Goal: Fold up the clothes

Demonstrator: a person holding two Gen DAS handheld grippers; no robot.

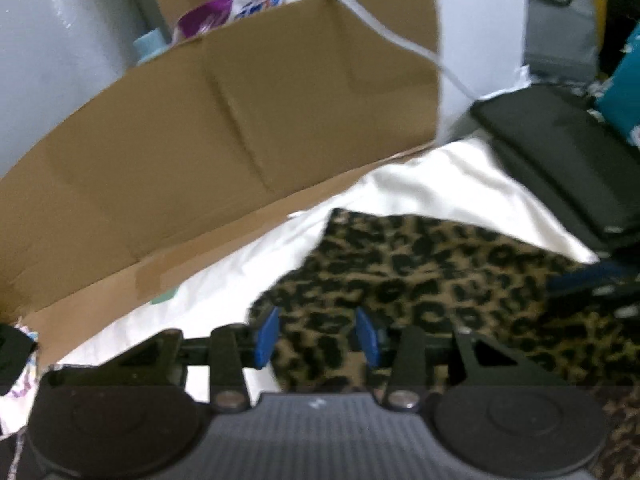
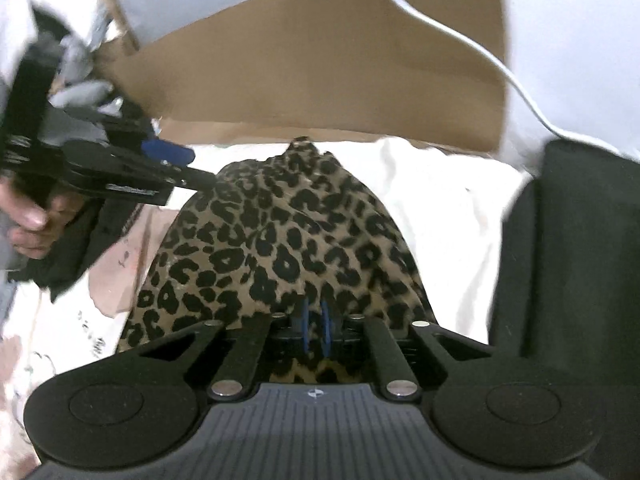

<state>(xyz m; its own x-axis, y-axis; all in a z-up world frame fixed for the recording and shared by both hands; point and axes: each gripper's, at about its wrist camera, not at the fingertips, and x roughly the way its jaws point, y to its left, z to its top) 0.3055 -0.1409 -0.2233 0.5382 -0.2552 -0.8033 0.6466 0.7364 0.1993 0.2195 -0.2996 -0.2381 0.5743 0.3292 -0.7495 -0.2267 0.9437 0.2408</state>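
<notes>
— Leopard-print garment (image 1: 420,280) is seen right under the left gripper (image 1: 318,334); what is shown of the blue pads (image 1: 267,336)?

— They are held moderately apart over the fabric's edge, and no pressing on the cloth can be made out. White bedding (image 1: 440,176) is spread beneath the garment, with a cardboard box (image 1: 224,120) beyond the fingers to the left and a black case (image 1: 560,152) ahead to the right.

— And the right gripper (image 2: 315,330)?

— Its pads (image 2: 325,328) are set narrowly, with only a thin gap between them. Leopard fabric is seen around and below them, but whether any is pinched cannot be told. To its left, the other gripper (image 2: 176,164) is held in a hand (image 2: 32,216) near the garment's far edge. Straight ahead the garment (image 2: 288,236) is heaped up, the cardboard (image 2: 320,64) standing behind it. A white cable (image 2: 460,36) is draped to the right, above a black cushion (image 2: 572,260).
</notes>
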